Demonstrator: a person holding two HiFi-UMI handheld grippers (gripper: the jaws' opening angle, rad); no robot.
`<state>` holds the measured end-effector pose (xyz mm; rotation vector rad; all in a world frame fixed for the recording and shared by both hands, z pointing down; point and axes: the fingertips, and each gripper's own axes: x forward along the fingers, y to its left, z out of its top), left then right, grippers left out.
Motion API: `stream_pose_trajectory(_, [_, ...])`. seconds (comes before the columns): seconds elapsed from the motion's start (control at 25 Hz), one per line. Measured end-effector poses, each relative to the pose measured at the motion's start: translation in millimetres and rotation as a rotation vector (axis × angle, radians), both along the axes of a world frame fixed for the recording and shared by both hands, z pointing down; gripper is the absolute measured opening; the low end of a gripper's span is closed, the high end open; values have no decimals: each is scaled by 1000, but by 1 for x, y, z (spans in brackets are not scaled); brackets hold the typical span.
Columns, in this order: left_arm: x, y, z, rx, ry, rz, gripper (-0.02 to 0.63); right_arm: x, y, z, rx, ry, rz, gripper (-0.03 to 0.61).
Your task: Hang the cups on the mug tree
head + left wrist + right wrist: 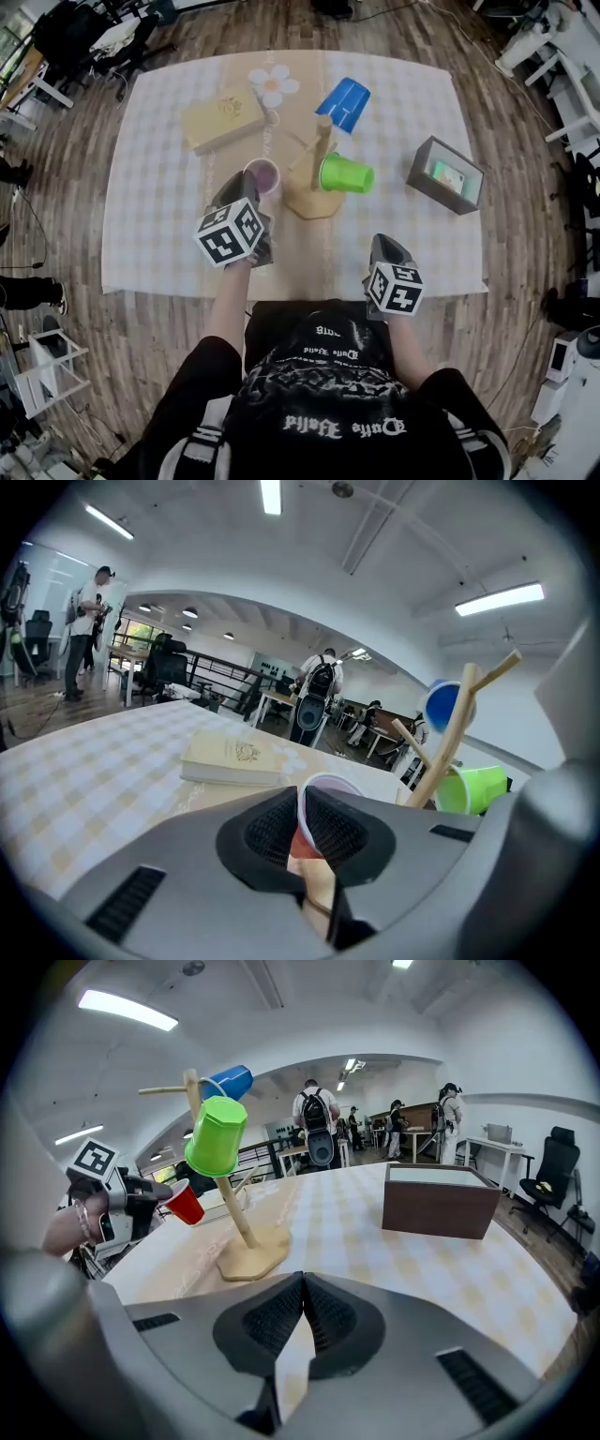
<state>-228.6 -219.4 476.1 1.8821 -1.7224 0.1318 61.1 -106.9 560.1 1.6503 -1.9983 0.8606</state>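
My left gripper (251, 192) is clamped on the rim of the red cup (263, 174) and holds it tilted, off the table (169, 216), just beside the mug tree (315, 192). My right gripper (302, 1312) has its jaws pressed together with nothing between them, near the table's front edge. The green cup (347, 173) hangs on one peg of the tree. The blue cup (344, 101) seems to sit on a farther peg, though I can't quite make out the contact.
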Motion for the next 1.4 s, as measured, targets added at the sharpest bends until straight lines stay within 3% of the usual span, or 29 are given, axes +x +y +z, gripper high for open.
stream_pose_trajectory(0.2, [3, -21, -25, 81, 2, 6, 43, 4, -1, 2, -7, 5, -5, 9])
stream_pose_trajectory(0.44, [15, -44, -53, 169, -94, 54, 43, 8, -4, 2, -5, 13, 0, 9])
stream_pose_trajectory(0.64, [28, -54, -65, 207, -123, 88, 43, 8, -4, 5, -12, 10, 2, 9])
stream_pose_trajectory(1.4, [57, -40, -88, 406, -423, 173, 43, 4, -12, 9, -10, -1, -6, 9])
